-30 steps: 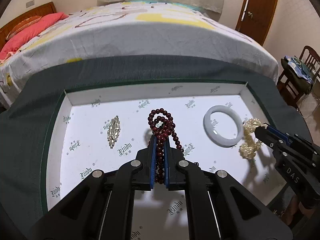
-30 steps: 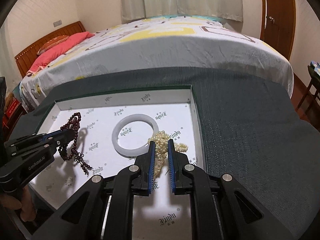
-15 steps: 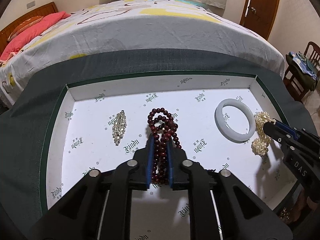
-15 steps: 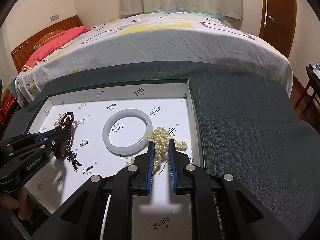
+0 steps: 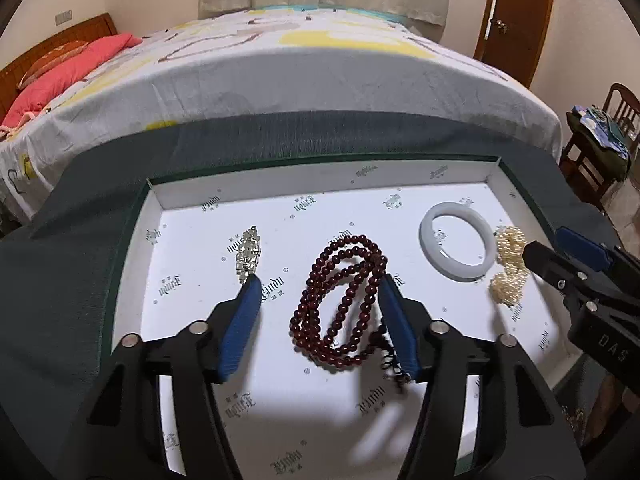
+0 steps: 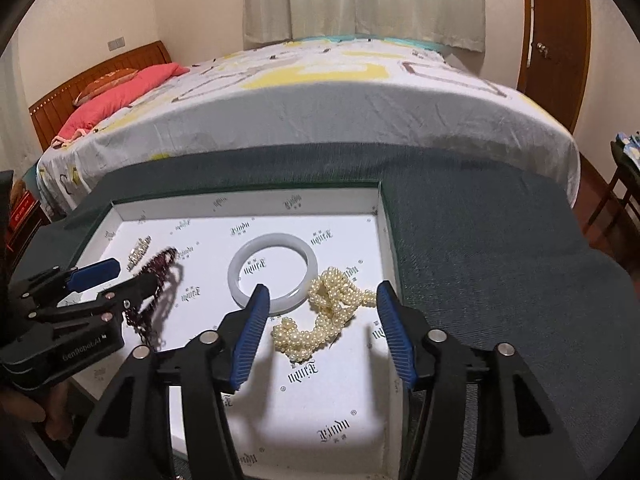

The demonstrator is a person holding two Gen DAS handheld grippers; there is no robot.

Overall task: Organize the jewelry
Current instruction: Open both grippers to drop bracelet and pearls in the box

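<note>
Two hand-held grippers hover, jaws parted, over a shallow white-lined jewellery tray [image 5: 320, 184] on a dark green cloth.

The left gripper [image 5: 318, 292] has just been opening; the dark red wooden bead string [image 5: 340, 300] lies loose on the tray floor between its blue pads, brushing the right one. The right gripper [image 6: 320, 304] has likewise just been opening, released above the cream pearl strand [image 6: 320, 316] lying near the tray's right wall. A pale round jade bangle [image 6: 274, 268] sits just beside the pearls; a small silver rhinestone clip [image 5: 248, 252] lies left of the beads.
</note>
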